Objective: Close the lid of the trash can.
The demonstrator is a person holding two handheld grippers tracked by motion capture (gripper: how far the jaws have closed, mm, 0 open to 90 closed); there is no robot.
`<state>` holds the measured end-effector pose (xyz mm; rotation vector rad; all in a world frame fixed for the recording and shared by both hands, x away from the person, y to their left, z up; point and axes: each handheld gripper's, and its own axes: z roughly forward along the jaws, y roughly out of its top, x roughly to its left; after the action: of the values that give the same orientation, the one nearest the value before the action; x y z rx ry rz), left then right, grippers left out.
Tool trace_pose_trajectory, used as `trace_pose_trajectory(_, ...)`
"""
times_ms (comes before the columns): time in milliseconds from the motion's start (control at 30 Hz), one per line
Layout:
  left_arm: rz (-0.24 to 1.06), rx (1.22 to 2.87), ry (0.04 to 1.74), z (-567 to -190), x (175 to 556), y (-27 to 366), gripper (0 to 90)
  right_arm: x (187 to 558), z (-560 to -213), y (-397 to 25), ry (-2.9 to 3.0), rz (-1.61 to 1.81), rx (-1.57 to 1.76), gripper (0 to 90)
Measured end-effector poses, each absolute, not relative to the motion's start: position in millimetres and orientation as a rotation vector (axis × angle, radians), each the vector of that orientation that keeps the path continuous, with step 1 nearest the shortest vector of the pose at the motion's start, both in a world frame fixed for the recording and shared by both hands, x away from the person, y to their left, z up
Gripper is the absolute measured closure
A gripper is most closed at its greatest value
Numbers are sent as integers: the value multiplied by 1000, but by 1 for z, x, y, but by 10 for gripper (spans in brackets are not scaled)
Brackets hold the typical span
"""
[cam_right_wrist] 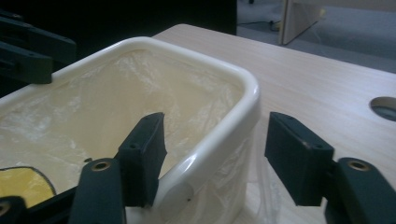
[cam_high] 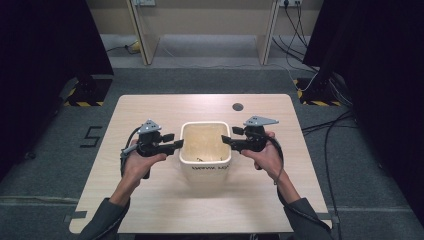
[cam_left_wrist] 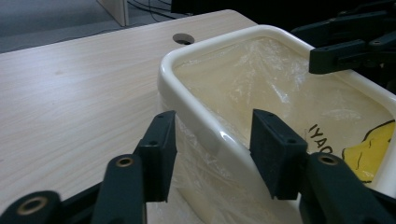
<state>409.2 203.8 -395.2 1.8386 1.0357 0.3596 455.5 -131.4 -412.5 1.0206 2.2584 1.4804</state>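
Left gripper (cam_left_wrist: 212, 154), right gripper (cam_right_wrist: 215, 158): jaws apart, each straddling opposite rim of bin (cam_high: 205, 171) at middle of surface (cam_high: 150, 107). You close both evenly on rim plus plastic liner (cam_left_wrist: 261, 74); avoid tipping bin.

Two grippers at a bin on the worktop (cam_high: 150, 107).
The left gripper (cam_high: 178, 144) meets the cream bin (cam_high: 205, 167) at its left rim, the right gripper (cam_high: 224, 140) at its right rim; hands hold both.
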Motion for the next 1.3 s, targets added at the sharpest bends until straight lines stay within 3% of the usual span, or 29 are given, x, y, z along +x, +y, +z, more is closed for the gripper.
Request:
trace_pose_trajectory(100, 352, 1806, 1060, -393, 402, 206, 376, 454, -404, -132, 2218, 1523, 1010, 355)
trace_pose_trajectory(233, 360, 1824, 1046, -394, 389, 206, 339, 464, -397, -128, 2212, 1499, 1011, 358)
trace_pose_trajectory(567, 337, 1816, 1033, -401, 381, 206, 331, 497, -406, -123, 2185, 1438, 1081, 414)
trace_pose_trajectory(767, 343, 1804, 1031, -403, 380, 205, 343, 499, -417, -125, 2164, 1486, 1100, 402)
trace_pose_trajectory(1300, 318, 1778, 1016, -401, 363, 210, 291, 507, -400, -116, 2102, 1451, 1166, 358)
